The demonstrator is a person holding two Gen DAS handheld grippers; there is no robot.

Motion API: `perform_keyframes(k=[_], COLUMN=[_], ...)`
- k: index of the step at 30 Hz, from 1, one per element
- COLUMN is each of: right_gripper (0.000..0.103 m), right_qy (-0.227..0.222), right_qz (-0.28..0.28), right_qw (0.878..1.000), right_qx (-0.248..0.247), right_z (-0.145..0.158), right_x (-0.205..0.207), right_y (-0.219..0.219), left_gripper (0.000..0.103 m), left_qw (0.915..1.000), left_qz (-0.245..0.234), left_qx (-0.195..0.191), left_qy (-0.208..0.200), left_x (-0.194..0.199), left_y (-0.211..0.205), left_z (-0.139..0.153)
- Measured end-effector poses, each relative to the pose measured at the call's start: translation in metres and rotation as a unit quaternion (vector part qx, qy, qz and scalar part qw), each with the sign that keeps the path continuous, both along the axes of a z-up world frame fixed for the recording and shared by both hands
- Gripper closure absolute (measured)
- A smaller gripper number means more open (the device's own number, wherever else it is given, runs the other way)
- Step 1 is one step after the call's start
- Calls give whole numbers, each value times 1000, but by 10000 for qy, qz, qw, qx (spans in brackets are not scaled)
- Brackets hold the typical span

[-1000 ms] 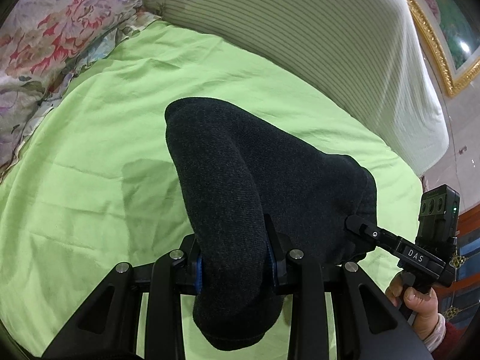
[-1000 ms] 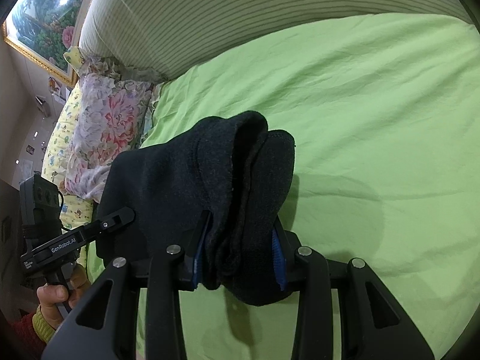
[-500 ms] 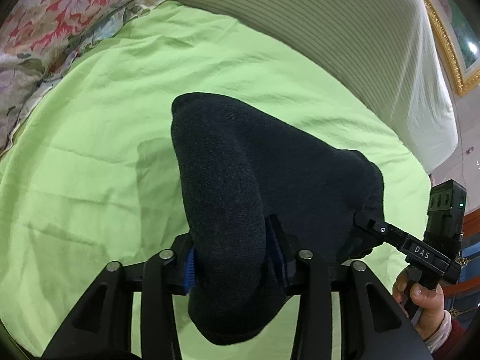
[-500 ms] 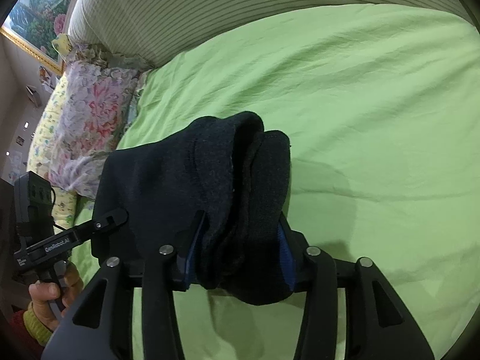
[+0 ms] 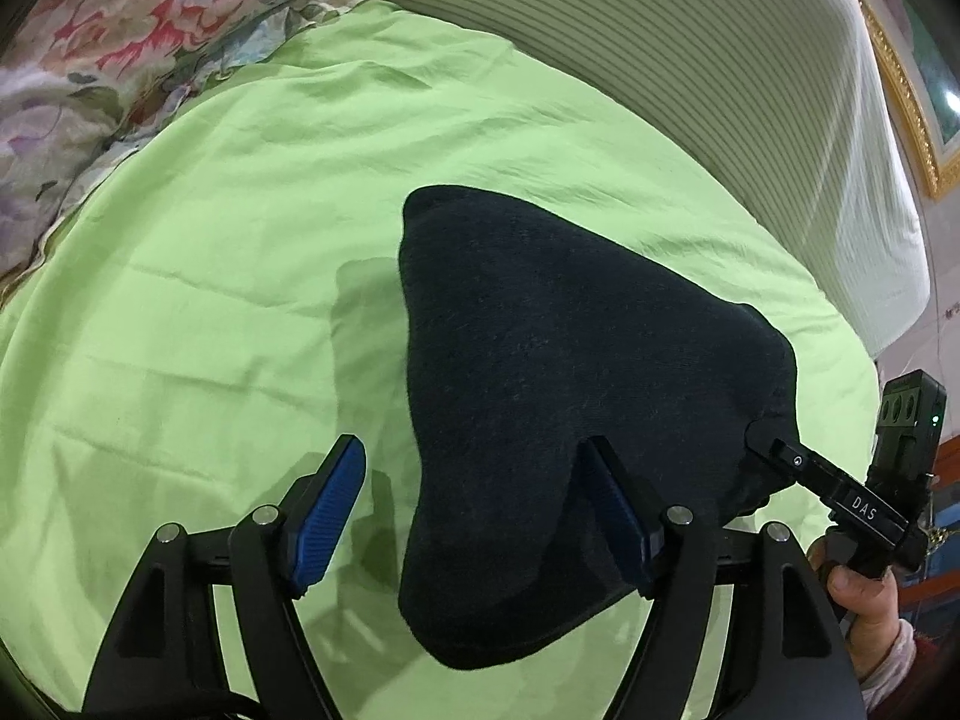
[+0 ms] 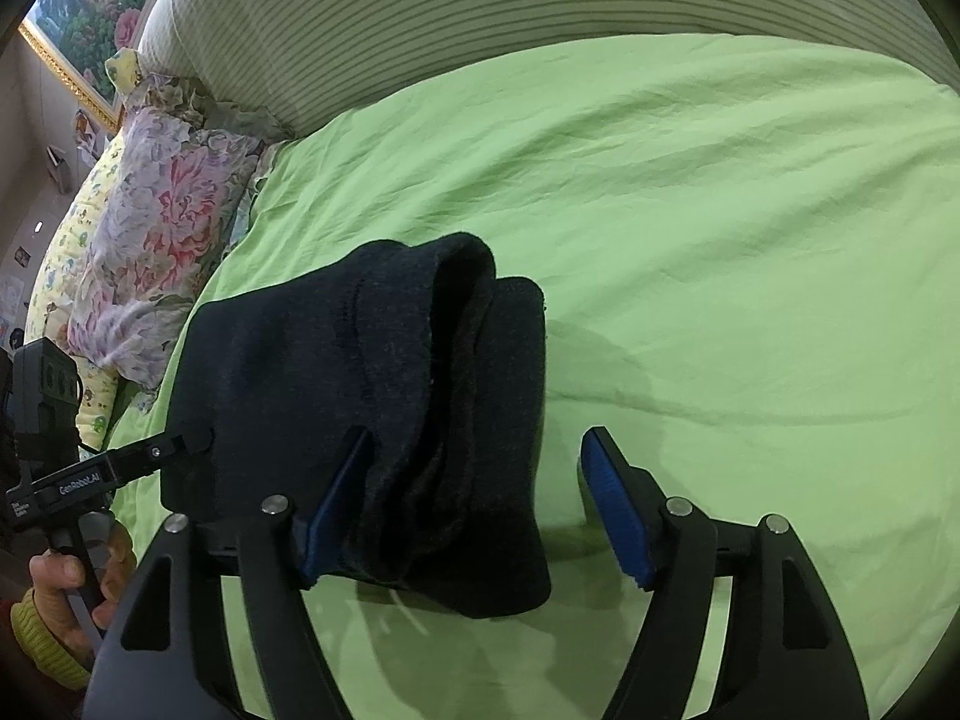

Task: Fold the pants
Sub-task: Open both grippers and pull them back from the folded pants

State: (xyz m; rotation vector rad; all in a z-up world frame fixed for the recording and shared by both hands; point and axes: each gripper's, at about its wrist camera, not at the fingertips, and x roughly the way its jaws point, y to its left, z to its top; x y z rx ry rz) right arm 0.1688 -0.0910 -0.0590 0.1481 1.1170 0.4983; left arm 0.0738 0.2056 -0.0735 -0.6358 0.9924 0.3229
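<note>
The dark pants (image 5: 558, 372) lie folded in a thick bundle on the green bed sheet (image 5: 228, 228). My left gripper (image 5: 480, 510) is open, its blue pads wide apart, with the near end of the bundle between them against the right pad. In the right wrist view the pants (image 6: 372, 396) show stacked layers at their open end. My right gripper (image 6: 474, 504) is open too, the bundle resting against its left pad. Each gripper shows in the other's view, the right gripper (image 5: 798, 468) at the bundle's right end and the left gripper (image 6: 150, 456) at its left end.
A floral pillow (image 5: 108, 48) and a striped headboard cushion (image 5: 690, 60) border the sheet; both also show in the right wrist view, the pillow (image 6: 156, 228) on the left. A gold-framed picture (image 6: 78, 18) hangs on the wall.
Both grippers were shut on the pants and have opened. The bundle has dropped onto the sheet and spread a little.
</note>
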Motion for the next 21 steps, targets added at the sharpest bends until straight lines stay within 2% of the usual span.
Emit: perform_keyframes(k=[8,14,19,21], right_gripper=[30,29,29,25], right_qy=[-153,-301,-743,-905], right_qz=[-133,-169,-83,8], right_qw=[9998,9993,9970,9957], right_qx=[1,-136,-178,-173], right_z=[9,15,34,40], right_x=[-6,-15,-33,-40], right_y=[-4,-10,-5,0], left_gripper=[25,23,23,23], left_qw=[9996,9977,9947,9935], left_qz=[38,122,210,208], left_qx=[255,654,1008,1118], left_qy=[78,145,0,7], left_x=[-13,-26,-41,-43], left_y=[-7,-20,-37,-43], left_z=[9,16,29,32])
